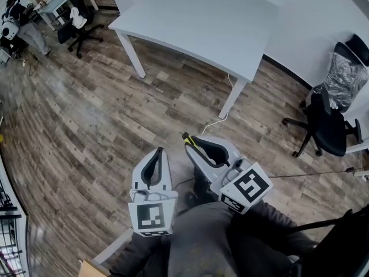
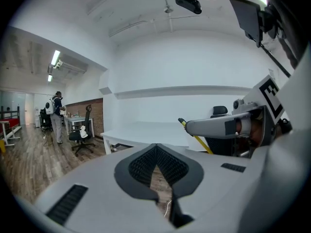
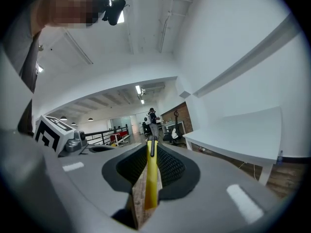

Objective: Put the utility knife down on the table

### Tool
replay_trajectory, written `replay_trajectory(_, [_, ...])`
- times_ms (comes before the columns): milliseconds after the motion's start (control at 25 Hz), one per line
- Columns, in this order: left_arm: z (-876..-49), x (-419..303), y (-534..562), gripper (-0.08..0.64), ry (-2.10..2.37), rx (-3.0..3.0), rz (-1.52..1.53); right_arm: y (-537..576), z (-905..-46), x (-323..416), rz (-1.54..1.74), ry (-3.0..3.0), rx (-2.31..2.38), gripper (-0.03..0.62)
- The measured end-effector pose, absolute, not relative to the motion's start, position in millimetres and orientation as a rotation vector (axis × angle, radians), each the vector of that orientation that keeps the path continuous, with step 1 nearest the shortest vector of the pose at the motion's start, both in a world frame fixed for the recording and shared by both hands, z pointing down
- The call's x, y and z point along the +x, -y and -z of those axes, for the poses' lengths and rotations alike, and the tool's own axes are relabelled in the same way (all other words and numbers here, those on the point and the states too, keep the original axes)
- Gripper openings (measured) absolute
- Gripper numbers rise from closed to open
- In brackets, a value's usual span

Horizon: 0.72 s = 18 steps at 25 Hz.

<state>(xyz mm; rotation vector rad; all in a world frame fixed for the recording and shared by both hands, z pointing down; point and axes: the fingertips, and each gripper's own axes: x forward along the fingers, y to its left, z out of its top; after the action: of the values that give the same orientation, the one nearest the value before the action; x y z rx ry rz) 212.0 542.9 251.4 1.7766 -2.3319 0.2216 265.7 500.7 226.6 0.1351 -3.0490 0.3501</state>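
Knife not yet put down
The yellow utility knife [image 3: 151, 178] was held tight in the right gripper's [image 1: 193, 145] fingers, far from the white surface [image 1: 196, 16]. The left gripper's [image 2: 156, 147] fingers were closed, empty.

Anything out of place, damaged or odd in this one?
Nothing stands out. The right gripper is shut on the yellow utility knife, not yet over the white table. The left gripper is shut and empty. A white cable lies loose on the floor by a table leg, nothing more.

white grippers [image 1: 160, 152], black fingers [image 1: 151, 169], marker cubes [image 1: 153, 217]
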Motion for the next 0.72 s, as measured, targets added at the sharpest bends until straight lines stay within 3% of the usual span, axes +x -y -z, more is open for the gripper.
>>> replay_trajectory(720, [-238.9,166.0,-412.0,0.002,2.346,1.749,-0.260,-377.1,-215.3,216.4,-0.374,3.060,0.056,0.063])
